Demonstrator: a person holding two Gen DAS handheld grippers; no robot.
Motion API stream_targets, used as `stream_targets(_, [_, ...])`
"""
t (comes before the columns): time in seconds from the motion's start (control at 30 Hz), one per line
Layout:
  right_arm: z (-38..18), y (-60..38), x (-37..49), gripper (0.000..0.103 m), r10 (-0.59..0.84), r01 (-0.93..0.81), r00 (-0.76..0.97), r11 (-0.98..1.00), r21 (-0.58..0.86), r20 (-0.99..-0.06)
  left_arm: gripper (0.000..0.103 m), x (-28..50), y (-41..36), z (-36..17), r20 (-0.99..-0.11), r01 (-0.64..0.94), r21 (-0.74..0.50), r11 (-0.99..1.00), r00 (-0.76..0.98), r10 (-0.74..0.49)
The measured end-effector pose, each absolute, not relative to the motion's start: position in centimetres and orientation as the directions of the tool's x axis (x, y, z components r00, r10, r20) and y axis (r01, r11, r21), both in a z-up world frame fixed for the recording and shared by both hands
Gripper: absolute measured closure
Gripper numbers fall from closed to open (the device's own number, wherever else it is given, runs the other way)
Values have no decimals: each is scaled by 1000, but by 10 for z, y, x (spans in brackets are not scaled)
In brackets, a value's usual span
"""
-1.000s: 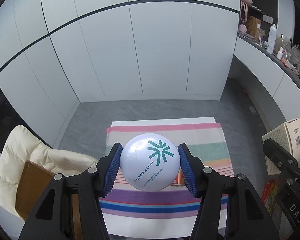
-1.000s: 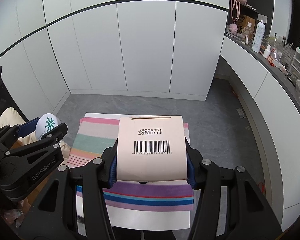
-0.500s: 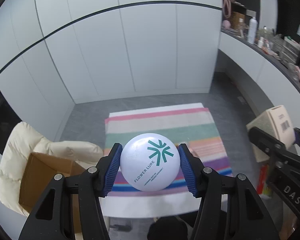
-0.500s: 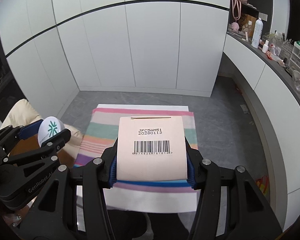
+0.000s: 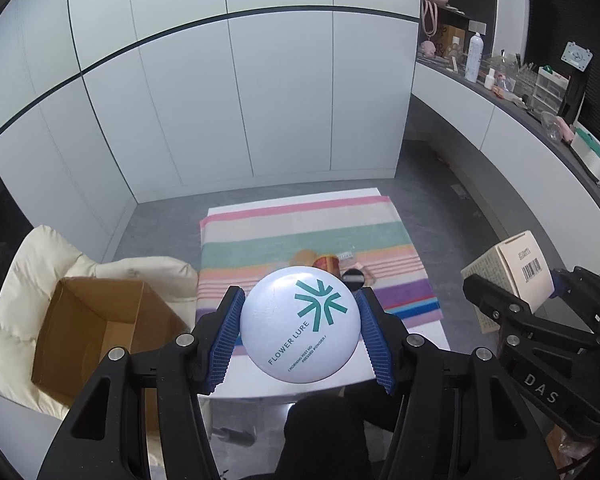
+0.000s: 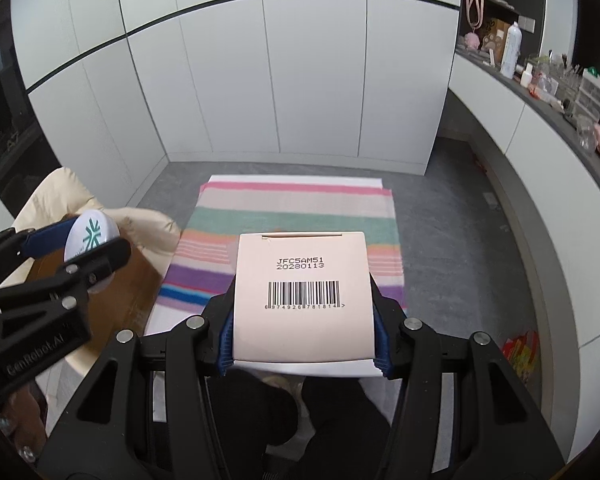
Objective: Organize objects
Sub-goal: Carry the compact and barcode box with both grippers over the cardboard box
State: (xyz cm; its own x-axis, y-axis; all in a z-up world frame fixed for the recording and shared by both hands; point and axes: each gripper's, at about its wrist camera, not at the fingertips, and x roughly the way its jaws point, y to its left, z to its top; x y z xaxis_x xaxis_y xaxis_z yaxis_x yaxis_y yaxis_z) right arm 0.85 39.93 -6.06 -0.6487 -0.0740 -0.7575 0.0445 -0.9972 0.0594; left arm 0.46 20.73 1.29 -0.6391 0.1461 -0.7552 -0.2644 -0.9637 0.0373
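The cardboard box (image 5: 96, 332) sits open at the far left on a cream cushion (image 5: 28, 276), likely the bin for sorted items. Just right of it, the left gripper (image 5: 300, 328) is clenched on a round white compact (image 5: 300, 324), held above the table's near edge. Leftover small items (image 5: 328, 262) lie on the striped cloth (image 5: 308, 236). Far right, the right gripper (image 6: 304, 320) grasps a pink carton (image 6: 304, 292), raised clear, probably awaiting its turn.
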Motion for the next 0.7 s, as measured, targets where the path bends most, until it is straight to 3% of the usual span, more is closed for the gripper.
stream_targets(0.43, [-86, 419, 79, 49, -74, -3, -623, -995, 96, -779, 45, 39, 140, -30, -788, -86, 28, -996, -614, 31])
stream_targets(0.7, [-102, 428, 79, 49, -49, -30, -581, -996, 81, -813, 45, 35, 130, -44, -817, -81, 14, -997, -576, 36])
